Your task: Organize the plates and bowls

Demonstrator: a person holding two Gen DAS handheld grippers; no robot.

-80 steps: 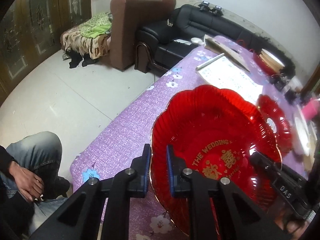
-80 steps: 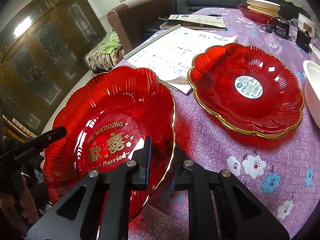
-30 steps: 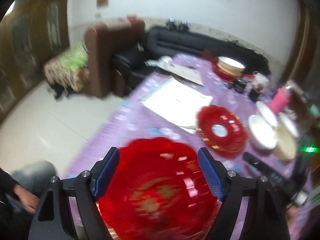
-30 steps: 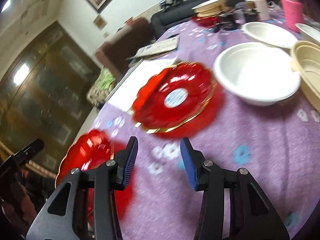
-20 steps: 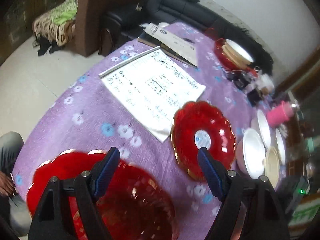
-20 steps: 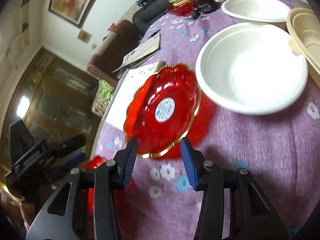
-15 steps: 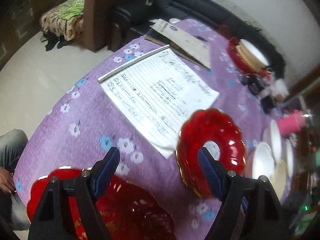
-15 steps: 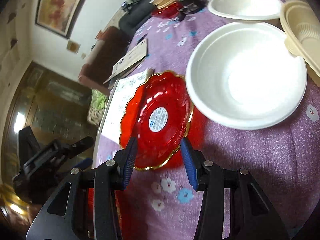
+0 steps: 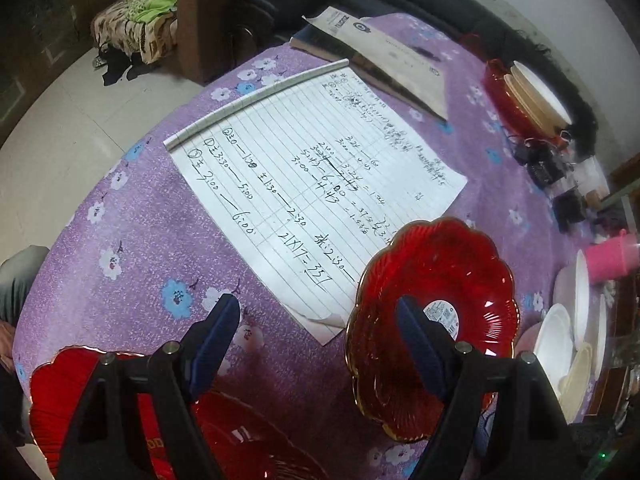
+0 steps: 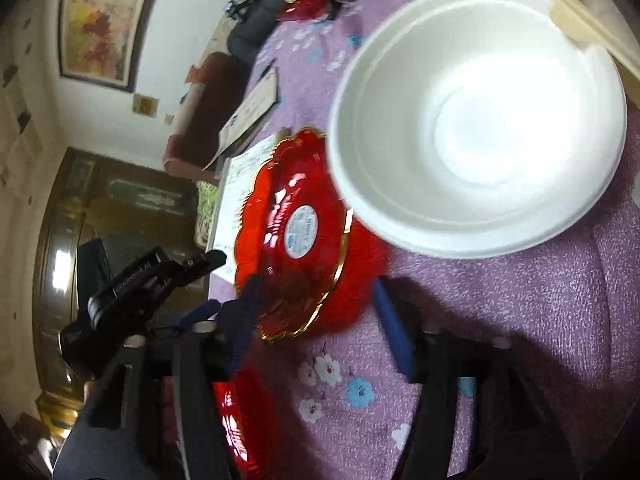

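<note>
A red scalloped plate with a white sticker [image 9: 436, 320] lies on the purple flowered tablecloth [image 9: 132, 232]; it also shows in the right wrist view [image 10: 296, 236]. My left gripper [image 9: 316, 332] is open above the table, its right finger over that plate's near left rim. My right gripper [image 10: 316, 320] is open, empty, straddling the plate's near edge. A second red plate with gold lettering [image 9: 100, 412] lies under the left gripper's base, and shows in the right wrist view [image 10: 240, 420]. A white bowl [image 10: 480, 120] stands right beside the sticker plate.
A lined handwritten sheet [image 9: 312, 184] and a book [image 9: 376, 52] lie on the table. White and beige bowls [image 9: 568, 344], a pink cup [image 9: 612, 256] and a far stack of dishes [image 9: 528, 100] stand on the right. The left gripper body [image 10: 148, 280] shows in the right wrist view.
Both grippers let go of the lettered red plate, opened and moved on to the sticker plate. The right gripper has closed in on its near edge; the left has come lower over it.
</note>
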